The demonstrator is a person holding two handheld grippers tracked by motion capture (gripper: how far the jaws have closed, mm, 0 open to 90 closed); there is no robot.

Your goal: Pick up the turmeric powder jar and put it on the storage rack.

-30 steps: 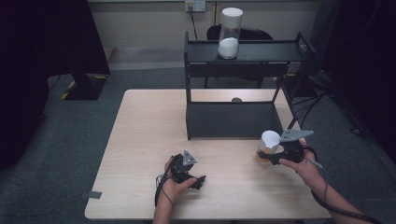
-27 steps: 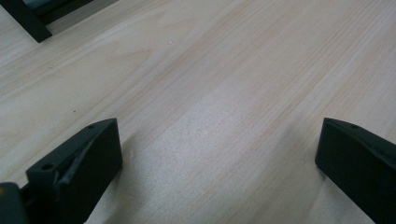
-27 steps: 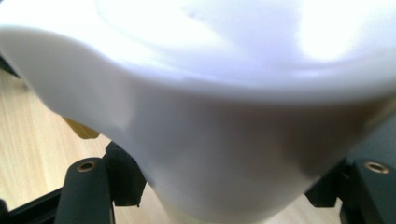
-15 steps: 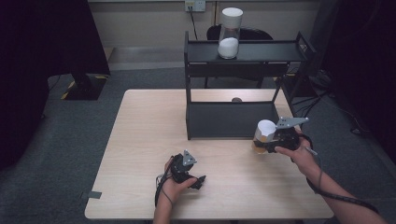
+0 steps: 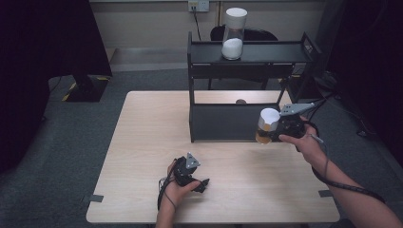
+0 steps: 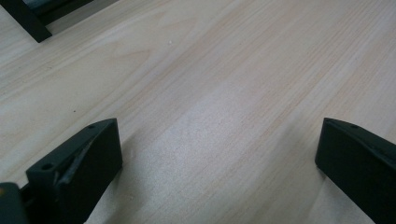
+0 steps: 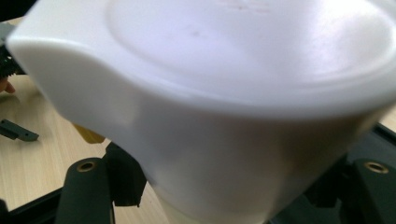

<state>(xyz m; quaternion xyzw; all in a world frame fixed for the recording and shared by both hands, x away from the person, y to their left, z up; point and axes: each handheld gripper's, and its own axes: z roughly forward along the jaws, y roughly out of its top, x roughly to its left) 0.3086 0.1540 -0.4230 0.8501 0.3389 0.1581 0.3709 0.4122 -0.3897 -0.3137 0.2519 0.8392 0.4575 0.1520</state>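
R gripper (image 5: pixel 272 132) pinching white-lidded jar (image 5: pixel 267 125) w/ amber contents, holding it above table (image 5: pixel 142 142), L gripper (image 5: pixel 202 184) resting low, jaws spread wide, gripping nothing

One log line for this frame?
right gripper: shut on jar, lifted by shelf | left gripper: open, on table

Your right hand-held gripper (image 5: pixel 272 129) hides part of the jar (image 5: pixel 266 125); in the right gripper view its white lid (image 7: pixel 224 88) is blurred and cut off on three sides.
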